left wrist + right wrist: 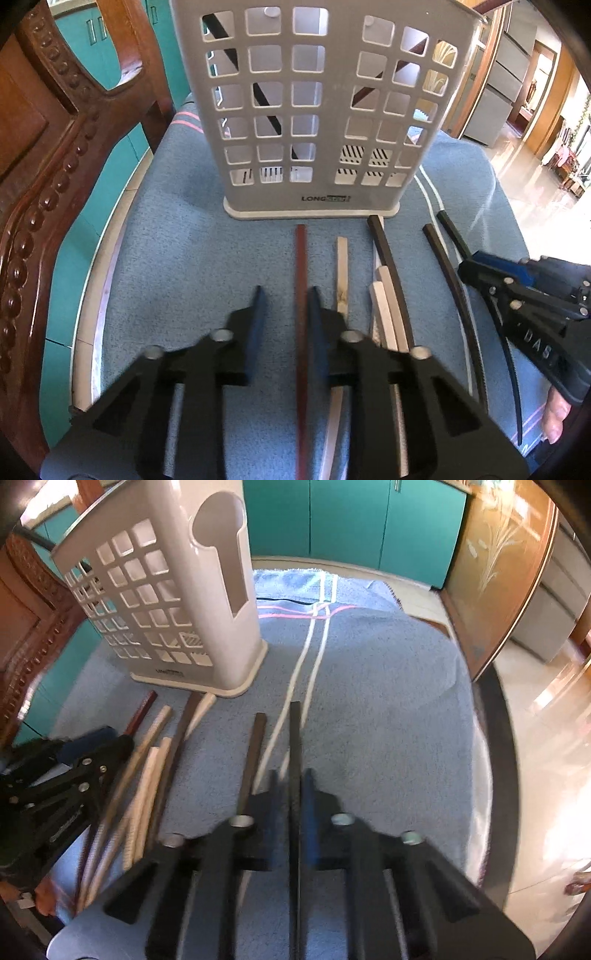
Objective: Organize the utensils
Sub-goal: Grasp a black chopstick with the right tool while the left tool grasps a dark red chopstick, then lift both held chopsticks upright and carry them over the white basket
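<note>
A grey slotted utensil holder [314, 110] stands upright on a blue towel [177, 258]; it also shows in the right wrist view [177, 602]. Several chopsticks lie in front of it. My left gripper [286, 295] is open, its jaws around a reddish-brown chopstick [301, 266] that lies on the towel against the right finger. My right gripper [291, 779] is shut on a black chopstick [294, 734]. It shows at the right of the left wrist view [476, 266]. Another black chopstick [253, 753] lies just left of it.
Pale wooden chopsticks [384, 310] and black ones [388, 266] lie between the grippers. A carved wooden chair back [48, 166] rises at the left. Teal cabinets [351, 520] stand behind the table. The round table edge [498, 775] curves at the right.
</note>
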